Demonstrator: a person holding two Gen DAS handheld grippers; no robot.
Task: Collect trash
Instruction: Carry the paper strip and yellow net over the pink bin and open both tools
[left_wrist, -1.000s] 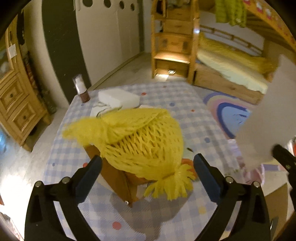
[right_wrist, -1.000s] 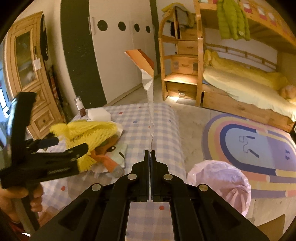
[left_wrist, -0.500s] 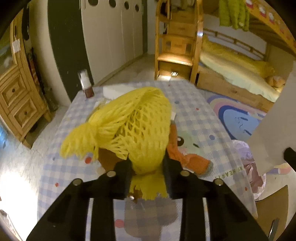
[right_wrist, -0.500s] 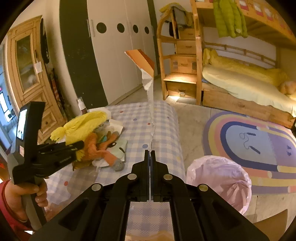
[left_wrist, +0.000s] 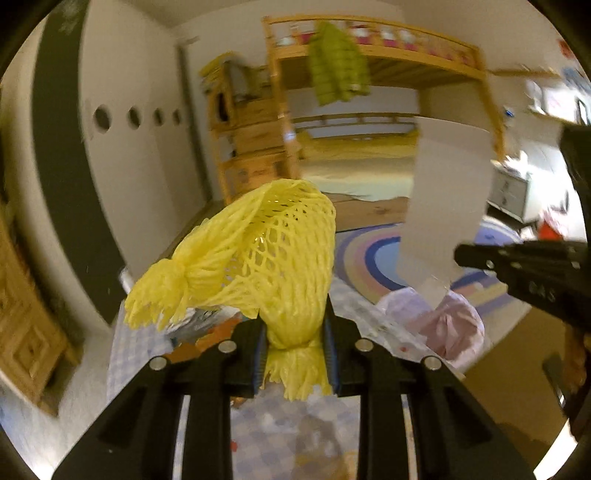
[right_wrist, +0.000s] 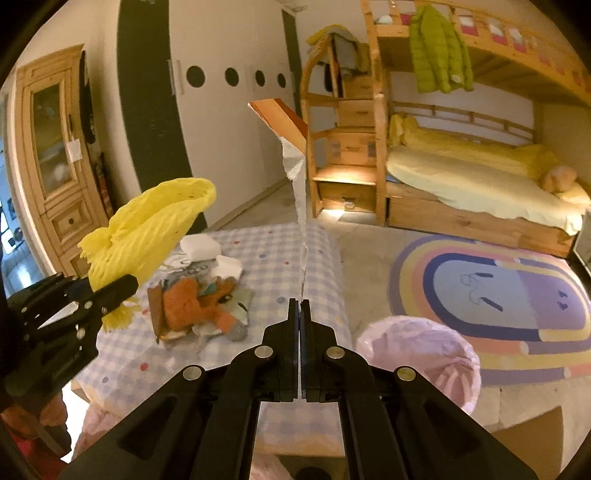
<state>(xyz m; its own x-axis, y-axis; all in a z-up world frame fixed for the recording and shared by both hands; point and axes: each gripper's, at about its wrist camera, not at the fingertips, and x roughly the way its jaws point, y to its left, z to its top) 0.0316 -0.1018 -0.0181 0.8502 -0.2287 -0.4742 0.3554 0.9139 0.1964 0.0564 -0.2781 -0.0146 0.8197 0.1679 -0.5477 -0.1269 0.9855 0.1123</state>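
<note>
Left gripper (left_wrist: 293, 354) clamped narrowly on bunched yellow foam fruit net (left_wrist: 258, 266), lifted clear of checked table (right_wrist: 258, 254). Right gripper (right_wrist: 300, 314) pinching thin white-and-orange paper sheet (right_wrist: 295, 166) upright, jaws fully together. Both pieces seemingly meant for pink-lined bin (right_wrist: 417, 350) just beside the table.

- The net bag (left_wrist: 266, 258) is bright yellow, with a pattern of little holes and a fringe at each end.
- The tablecloth (right_wrist: 273, 254) has pale blue and white checks with small coloured dots.
- The bin bag (right_wrist: 421, 354) is light pink.
- The rug (right_wrist: 491, 295) has rainbow bands of purple, blue, orange and yellow.
- The card (right_wrist: 284, 118) is orange on one side and white on the other.
- The soft toy (right_wrist: 192, 306) is orange.
- The jacket (right_wrist: 439, 51) is green.
- The bed sheet (right_wrist: 465, 177) is pale yellow.
- The wardrobe doors (right_wrist: 221, 110) are white with black round dots.
- Both grippers (left_wrist: 295, 354) (right_wrist: 300, 314) are black.
</note>
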